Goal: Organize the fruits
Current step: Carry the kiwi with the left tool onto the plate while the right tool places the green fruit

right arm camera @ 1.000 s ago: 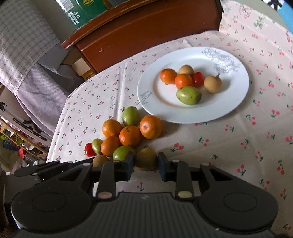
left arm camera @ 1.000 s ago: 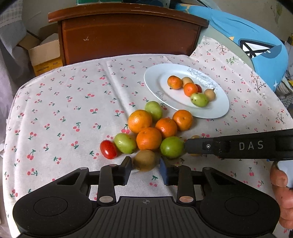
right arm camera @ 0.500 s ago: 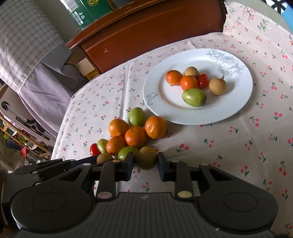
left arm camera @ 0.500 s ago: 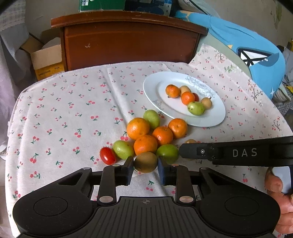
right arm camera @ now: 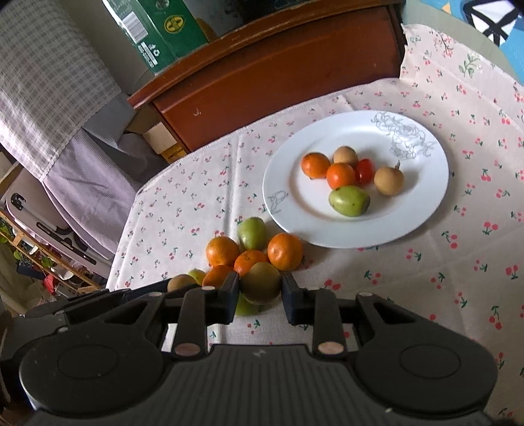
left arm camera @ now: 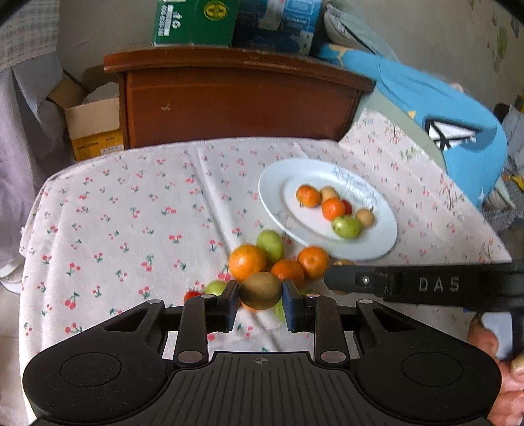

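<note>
The bench [left arm camera: 131, 209] wears a pale cloth printed with small red cherries. Behind it at 12 o'clock stands a dark brown wooden cabinet [left arm camera: 235, 98] with a green carton [left arm camera: 193, 21] and a blue box [left arm camera: 278, 23] on top. At 10 o'clock an open cardboard box [left arm camera: 93, 126] sits beside the cabinet. At 2 o'clock lies a blue cushion [left arm camera: 458, 127] with a black-and-white patch. The wall [left arm camera: 425, 39] behind is plain and pale, in soft daylight. In the right wrist view, checked fabric [right arm camera: 49, 82] hangs at 10 o'clock, and a wooden rack [right arm camera: 39, 259] shows at 9 o'clock.

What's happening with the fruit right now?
Left tongs shut on kiwi. Right tongs shut on green-brown fruit. Plate ahead, nothing blocking.
</note>
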The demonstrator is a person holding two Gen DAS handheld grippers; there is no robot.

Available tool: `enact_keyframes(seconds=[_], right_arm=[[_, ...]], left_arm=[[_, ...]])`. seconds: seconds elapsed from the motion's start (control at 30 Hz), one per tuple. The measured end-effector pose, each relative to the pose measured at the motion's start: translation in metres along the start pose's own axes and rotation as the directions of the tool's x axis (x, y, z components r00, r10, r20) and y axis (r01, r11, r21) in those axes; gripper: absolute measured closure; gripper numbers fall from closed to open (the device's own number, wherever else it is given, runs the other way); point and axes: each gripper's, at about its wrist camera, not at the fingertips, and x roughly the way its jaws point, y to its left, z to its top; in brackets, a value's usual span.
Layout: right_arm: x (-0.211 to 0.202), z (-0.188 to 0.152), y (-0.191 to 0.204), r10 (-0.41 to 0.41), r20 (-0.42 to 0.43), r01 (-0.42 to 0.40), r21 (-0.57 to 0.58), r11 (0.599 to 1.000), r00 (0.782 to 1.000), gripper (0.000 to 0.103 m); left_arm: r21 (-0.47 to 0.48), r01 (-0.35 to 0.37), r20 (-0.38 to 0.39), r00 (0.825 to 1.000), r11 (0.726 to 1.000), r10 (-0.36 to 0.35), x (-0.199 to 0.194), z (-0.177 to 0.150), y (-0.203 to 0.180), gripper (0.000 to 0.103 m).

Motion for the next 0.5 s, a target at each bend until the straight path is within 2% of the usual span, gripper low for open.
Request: enact_keyframes(seconds=[0.2, 0.5], right_arm=[[-0.014, 0.011, 0.003, 0.004, 0.055, -0.003, -0.021, 1.0, 0.998, 0.075], [-0.043, 0.036, -0.001, -0.01, 0.18, 0.014, -0.023, 1.0, 0.984, 0.075]], left_arm=[[-0.01, -0.013, 0.054, 0.998, 1.0, 0.014, -0.005, 0.016, -0.002, 0.078], [-0.023, 0.017, 0.134, 0.991, 1.0, -0.014, -0.01, 0.047, -0.009, 0.078]])
